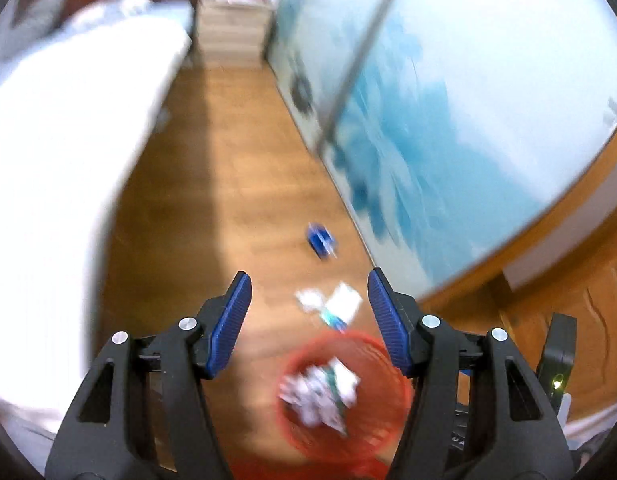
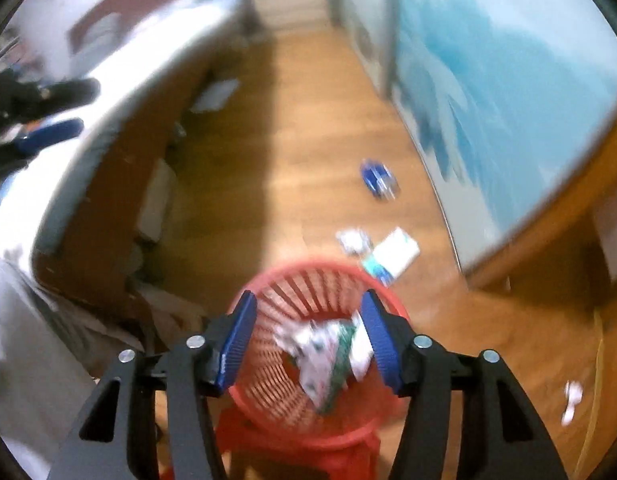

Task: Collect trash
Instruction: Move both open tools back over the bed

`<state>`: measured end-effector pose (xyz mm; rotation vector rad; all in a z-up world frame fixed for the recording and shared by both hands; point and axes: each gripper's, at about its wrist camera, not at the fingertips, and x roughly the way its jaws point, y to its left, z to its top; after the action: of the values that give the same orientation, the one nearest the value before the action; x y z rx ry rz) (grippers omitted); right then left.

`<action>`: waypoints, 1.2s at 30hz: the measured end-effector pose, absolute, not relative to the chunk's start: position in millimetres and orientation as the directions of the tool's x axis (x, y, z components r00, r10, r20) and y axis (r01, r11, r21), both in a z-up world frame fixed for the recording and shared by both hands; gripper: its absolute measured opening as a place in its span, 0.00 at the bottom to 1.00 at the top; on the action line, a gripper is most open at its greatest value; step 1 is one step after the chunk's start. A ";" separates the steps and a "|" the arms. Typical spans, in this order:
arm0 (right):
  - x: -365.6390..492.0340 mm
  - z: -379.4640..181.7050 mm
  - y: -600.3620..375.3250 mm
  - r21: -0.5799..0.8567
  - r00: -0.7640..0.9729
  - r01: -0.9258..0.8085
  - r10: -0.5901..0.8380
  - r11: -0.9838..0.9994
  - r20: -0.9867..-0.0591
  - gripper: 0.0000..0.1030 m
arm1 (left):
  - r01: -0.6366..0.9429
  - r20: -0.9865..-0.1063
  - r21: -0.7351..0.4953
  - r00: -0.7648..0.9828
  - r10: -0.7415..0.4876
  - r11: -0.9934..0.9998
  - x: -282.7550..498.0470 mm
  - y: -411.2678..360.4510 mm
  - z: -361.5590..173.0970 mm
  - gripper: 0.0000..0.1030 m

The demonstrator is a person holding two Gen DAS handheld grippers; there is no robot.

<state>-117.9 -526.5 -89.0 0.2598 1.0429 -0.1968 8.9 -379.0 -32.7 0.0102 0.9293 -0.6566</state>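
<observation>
I've got both the left gripper (image 1: 309, 316) and right gripper (image 2: 306, 338) over the red basket (image 2: 268, 364), jaws wide and empty, since floor scraps (image 2: 392, 254) remain.

We see a red slatted basket (image 2: 304, 292) holding crumpled white paper with green print (image 2: 328, 344). Beyond the basket on the honey-brown wood floor (image 2: 308, 120) lie a white crumpled scrap (image 2: 352, 240), a white box with a teal edge (image 2: 396, 254) and a blue packet (image 2: 378, 178). Above the basket, our black grippers carry ribbed blue fingers (image 2: 238, 336). The wardrobe door (image 1: 448, 92) beyond the basket shows teal-blue brushwork on pale white.
</observation>
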 end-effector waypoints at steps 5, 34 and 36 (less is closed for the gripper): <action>-59.6 -52.2 -450.6 0.153 0.576 0.134 0.049 0.979 -0.816 0.55 | 0.396 -0.670 -0.223 0.602 -0.435 0.891 39.4 -258.8 8.4 0.59; 272.7 -41.3 -27.2 0.175 0.599 -0.273 0.310 0.946 -0.738 0.61 | -0.021 -0.661 -0.227 0.737 -0.138 0.974 193.0 86.5 -37.3 0.59; 288.5 -47.3 -14.7 0.194 0.583 -0.263 0.315 0.945 -0.749 0.61 | -0.046 -0.667 -0.278 0.728 -0.159 0.959 208.2 98.4 -45.1 0.59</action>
<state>288.5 -14.7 -47.3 0.0641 0.8867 0.3375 208.2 98.4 -45.1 -0.2861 0.7555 -0.0631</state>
